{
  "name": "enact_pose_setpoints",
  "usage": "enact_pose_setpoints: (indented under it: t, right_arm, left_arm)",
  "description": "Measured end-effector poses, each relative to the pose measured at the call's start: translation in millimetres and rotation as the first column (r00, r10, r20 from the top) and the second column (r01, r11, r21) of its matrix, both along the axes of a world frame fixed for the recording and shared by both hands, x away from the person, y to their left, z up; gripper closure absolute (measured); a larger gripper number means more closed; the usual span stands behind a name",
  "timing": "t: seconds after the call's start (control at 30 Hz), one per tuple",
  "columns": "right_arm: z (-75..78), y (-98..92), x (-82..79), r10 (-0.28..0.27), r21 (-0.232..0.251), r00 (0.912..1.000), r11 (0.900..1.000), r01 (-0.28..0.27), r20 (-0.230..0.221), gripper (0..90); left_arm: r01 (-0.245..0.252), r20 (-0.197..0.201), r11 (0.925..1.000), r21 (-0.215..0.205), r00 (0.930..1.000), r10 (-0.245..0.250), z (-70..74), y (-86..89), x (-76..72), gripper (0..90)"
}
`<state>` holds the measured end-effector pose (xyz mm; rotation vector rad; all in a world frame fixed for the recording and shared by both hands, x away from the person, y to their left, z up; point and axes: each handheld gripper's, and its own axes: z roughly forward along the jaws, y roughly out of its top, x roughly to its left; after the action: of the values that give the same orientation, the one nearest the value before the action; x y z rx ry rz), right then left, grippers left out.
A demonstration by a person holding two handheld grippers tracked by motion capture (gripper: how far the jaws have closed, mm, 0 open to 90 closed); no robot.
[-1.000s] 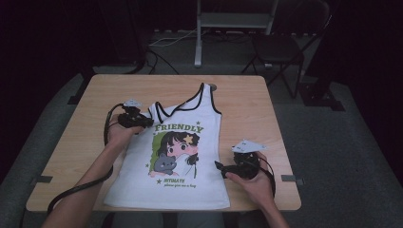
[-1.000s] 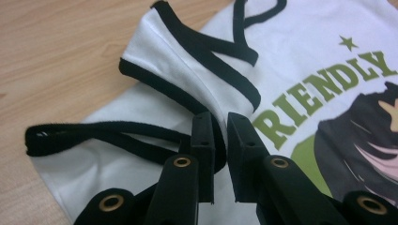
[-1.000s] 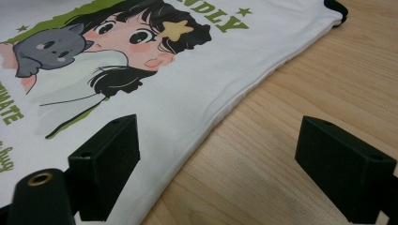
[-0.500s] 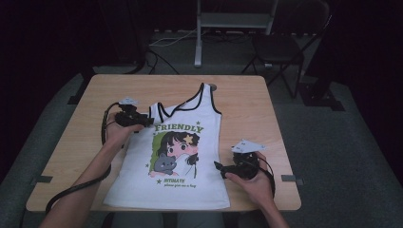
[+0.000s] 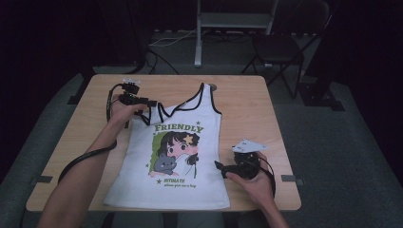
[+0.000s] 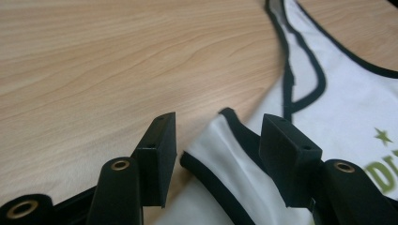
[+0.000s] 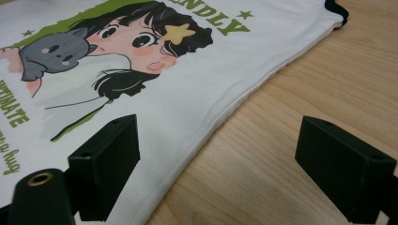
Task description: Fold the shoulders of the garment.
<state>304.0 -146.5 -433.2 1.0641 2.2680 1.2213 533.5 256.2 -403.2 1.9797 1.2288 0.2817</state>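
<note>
Wooden table (image 5: 247, 102) carries the tank top (image 5: 178, 156) flat, straps pointing away from you. Your left gripper (image 6: 218, 136) has just been opening, its jaws astride the near strap without pinching. Your right gripper (image 7: 220, 159) gapes beside the side seam.

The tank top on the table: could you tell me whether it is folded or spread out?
Spread out: the tank top lies flat, print up, on the table.
</note>
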Motion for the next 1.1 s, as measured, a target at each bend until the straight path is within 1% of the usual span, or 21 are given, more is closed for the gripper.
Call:
enact_pose_setpoints:
  t: [0.07,0.17,0.23,0.27,0.33,0.4,0.43,0.5,0.53,0.6,0.63,0.67,0.7,0.77,0.83,0.87,0.97,1.0,1.03,1.07,1.1]
  right_arm:
    - [0.7,-0.3,-0.2,0.002,0.001,1.0000,1.000,-0.002,0.003,13.7]
    - [0.3,-0.5,-0.1,0.003,0.003,1.0000,1.000,-0.003,0.001,13.6]
    - [-0.3,-0.4,-0.1,0.005,0.002,1.0000,1.000,-0.005,-0.003,13.6]
    - [-0.4,-0.3,0.0,0.004,0.001,1.0000,1.000,-0.004,-0.006,13.6]
    - [-0.8,0.2,0.6,0.008,-0.001,1.0000,1.000,-0.008,-0.004,13.7]
    - [-0.9,1.0,0.4,0.009,-0.001,0.9999,1.000,-0.009,-0.006,13.6]
    - [-0.8,0.9,0.3,0.009,-0.002,0.9999,1.000,-0.009,-0.005,13.6]
    - [-0.7,0.6,-0.3,0.005,-0.002,1.0000,1.000,-0.005,-0.005,13.7]
    - [-0.8,0.4,-0.5,0.004,-0.003,1.0000,1.000,-0.004,-0.006,13.7]
    - [-1.0,0.3,-0.4,0.002,-0.003,1.0000,1.000,-0.002,-0.006,13.7]
    - [-1.1,0.5,-0.3,0.002,-0.004,1.0000,1.000,-0.003,-0.005,13.7]
    - [-1.2,0.7,-0.3,0.003,-0.004,1.0000,1.000,-0.003,-0.006,13.7]
    - [-1.1,0.7,-0.3,0.004,-0.006,1.0000,1.000,-0.004,-0.005,13.7]
    - [-1.2,0.9,-0.3,0.006,-0.007,1.0000,1.000,-0.006,-0.003,13.7]
    - [-1.5,1.0,-0.3,0.004,-0.008,1.0000,1.000,-0.004,-0.004,13.7]
    - [-1.6,1.3,-0.4,0.003,-0.006,1.0000,1.000,-0.003,-0.006,13.7]
    - [-1.3,1.5,-0.5,0.007,-0.010,1.0000,1.000,-0.007,-0.002,13.7]
    - [-0.9,1.6,-0.7,0.007,-0.010,1.0000,1.000,-0.007,-0.003,13.7]
    - [-0.9,1.6,-0.7,0.007,-0.010,1.0000,1.000,-0.007,-0.003,13.7]
    - [-0.9,1.5,-0.6,0.007,-0.010,1.0000,1.000,-0.007,-0.001,13.7]
    - [-0.9,1.6,-0.6,0.007,-0.010,1.0000,1.000,-0.007,-0.002,13.7]
  left_arm:
    - [-0.005,-0.017,1.0000,0.004,0.9998,0.005,-4.0,-0.6,4.4,47.0]
    - [0.002,-0.026,0.9997,0.023,0.9997,-0.002,-8.5,-1.2,8.4,47.0]
    - [0.006,-0.038,1.0000,0.007,0.9992,-0.006,-11.8,-1.1,9.8,48.0]
    - [0.014,-0.043,0.9999,0.007,0.9990,-0.014,-13.6,-1.1,10.4,48.7]
    - [0.024,-0.054,0.9997,0.004,0.9982,-0.024,-16.8,-1.9,10.8,52.8]
    - [0.031,-0.057,0.9994,-0.015,0.9979,-0.032,-18.8,-1.7,10.4,59.1]
    - [0.042,-0.057,0.9989,-0.020,0.9974,-0.043,-19.0,-1.6,10.0,62.6]
    - [0.050,-0.045,0.9982,-0.032,0.9977,-0.051,-17.7,-1.3,8.4,70.4]
    - [0.055,-0.040,0.9972,-0.050,0.9976,-0.057,-15.9,-0.2,7.6,73.1]
    - [0.063,-0.032,0.9957,-0.067,0.9973,-0.066,-12.2,-0.5,5.2,77.0]
    - [0.070,-0.025,0.9955,-0.063,0.9971,-0.072,-10.7,-0.8,4.2,78.5]
    - [0.080,-0.021,0.9952,-0.057,0.9965,-0.081,-8.5,-0.7,2.8,79.1]
    - [0.082,-0.013,0.9948,-0.060,0.9964,-0.083,-6.4,-1.0,1.0,79.6]
    - [0.091,-0.001,0.9935,-0.068,0.9958,-0.091,-2.3,-0.5,-2.6,80.3]
    - [0.095,0.009,0.9915,-0.089,0.9955,-0.095,2.0,-0.1,-7.3,80.5]
    - [0.101,0.017,0.9909,-0.089,0.9949,-0.100,4.3,-0.1,-10.1,80.5]
    - [0.120,0.043,0.9869,-0.108,0.9924,-0.116,10.5,-0.8,-20.9,80.5]
    - [0.139,0.058,0.9847,-0.106,0.9894,-0.133,12.9,-1.7,-29.1,80.5]
    - [0.139,0.058,0.9847,-0.106,0.9894,-0.133,12.9,-1.7,-29.1,80.5]
    - [0.148,0.063,0.9840,-0.099,0.9879,-0.142,13.7,-2.0,-33.2,80.5]
    - [0.155,0.068,0.9826,-0.102,0.9866,-0.148,14.2,-2.2,-37.2,80.5]
